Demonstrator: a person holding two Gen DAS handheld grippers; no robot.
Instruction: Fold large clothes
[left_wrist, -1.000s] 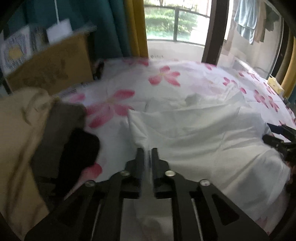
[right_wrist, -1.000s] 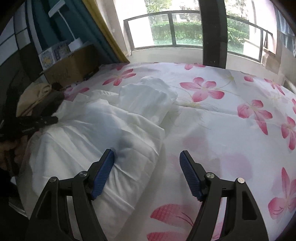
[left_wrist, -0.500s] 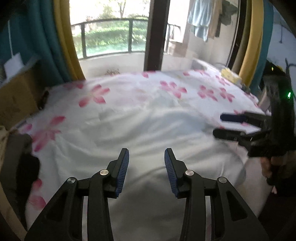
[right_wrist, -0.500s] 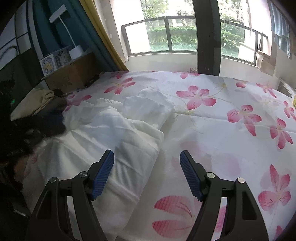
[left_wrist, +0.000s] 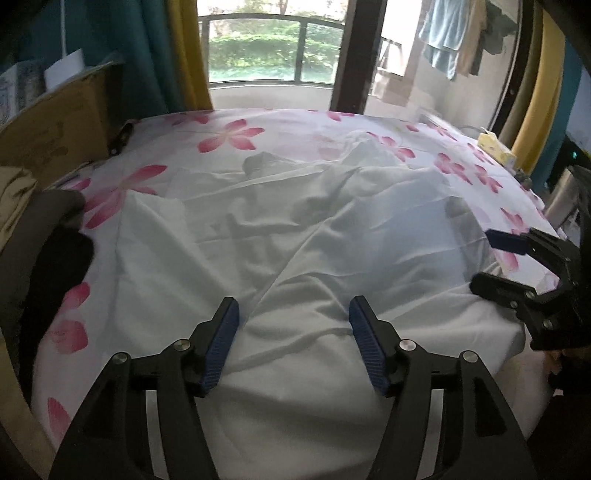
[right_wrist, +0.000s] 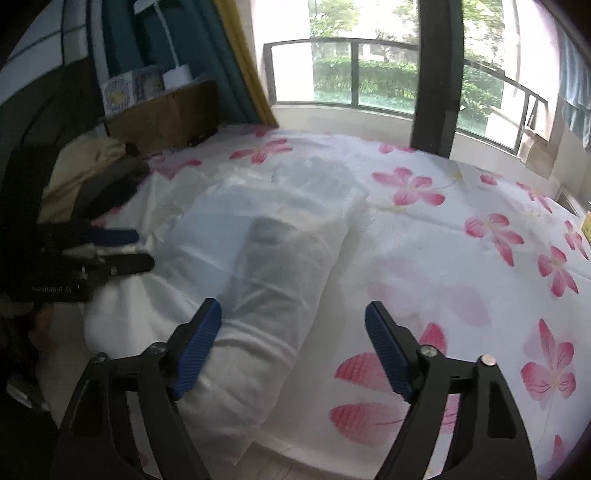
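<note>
White garment (left_wrist: 295, 236) lies spread and rumpled on the bed (right_wrist: 461, 258), over the flowered sheet, near the bed's front edge. Creases run across its middle; one fold is doubled over on the right side.

Left tongs (left_wrist: 293, 339) spread wide, hovering over the garment's near hem, gripping nothing. Blue pads (left_wrist: 221, 343) face each other with cloth below them.

Right tongs (right_wrist: 293, 343) also spread wide, empty. Left pad sits over the garment's folded right edge, right pad over bare flowered sheet.

Pile of tan and dark clothes (right_wrist: 85, 177) at the bed's left side, beside the garment. Cardboard box (left_wrist: 51, 125) behind it. Window with railing (right_wrist: 369, 77) beyond the bed.
</note>
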